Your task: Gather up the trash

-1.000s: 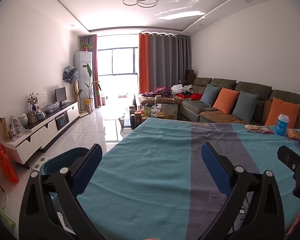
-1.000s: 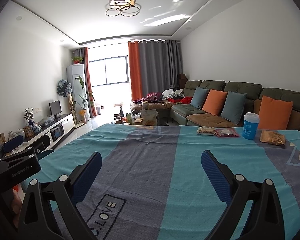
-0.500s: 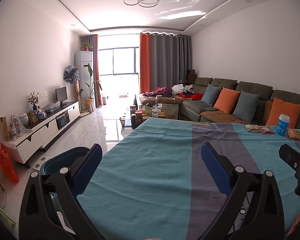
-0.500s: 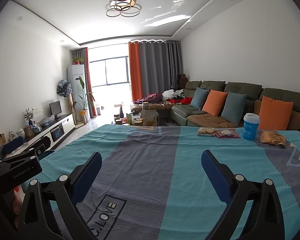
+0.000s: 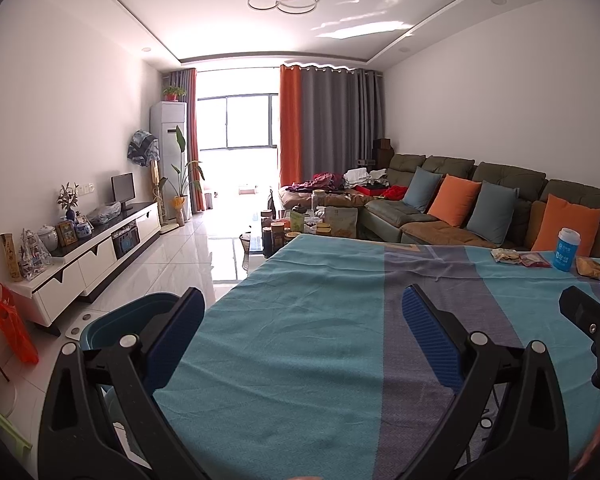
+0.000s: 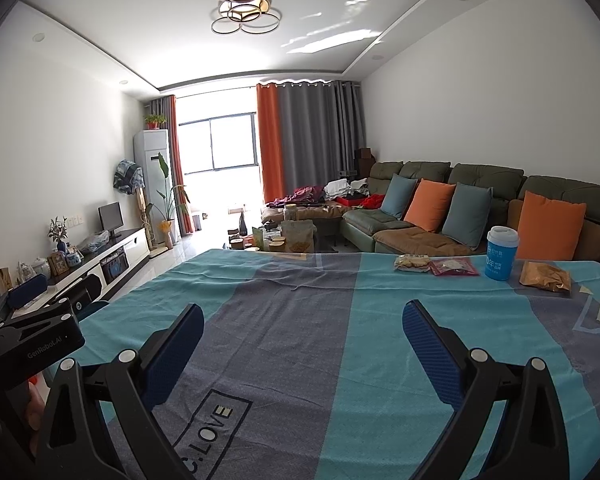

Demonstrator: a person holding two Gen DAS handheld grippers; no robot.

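Note:
Trash lies along the far right edge of the table: a pale snack packet point(image 6: 412, 263), a dark red wrapper point(image 6: 454, 268), a blue cup with a white lid point(image 6: 501, 253) and a crumpled brown bag point(image 6: 545, 276). The left wrist view shows the same cup point(image 5: 566, 249) and wrappers point(image 5: 507, 256) far right. A dark blue bin point(image 5: 128, 320) stands on the floor by the table's left edge. My left gripper point(image 5: 300, 312) is open over the near cloth, empty. Also open and empty, my right gripper point(image 6: 302, 326) hovers well short of the trash.
A teal and grey striped cloth point(image 6: 300, 320) covers the table. Behind it runs a green sofa point(image 6: 480, 208) with orange and blue cushions. A cluttered coffee table point(image 5: 300, 224) stands beyond the far edge, a white TV cabinet point(image 5: 92, 248) along the left wall, an orange bag point(image 5: 14, 328) on the floor.
Both views have shifted only slightly; the left gripper drifted a little. Both grippers stay open and empty.

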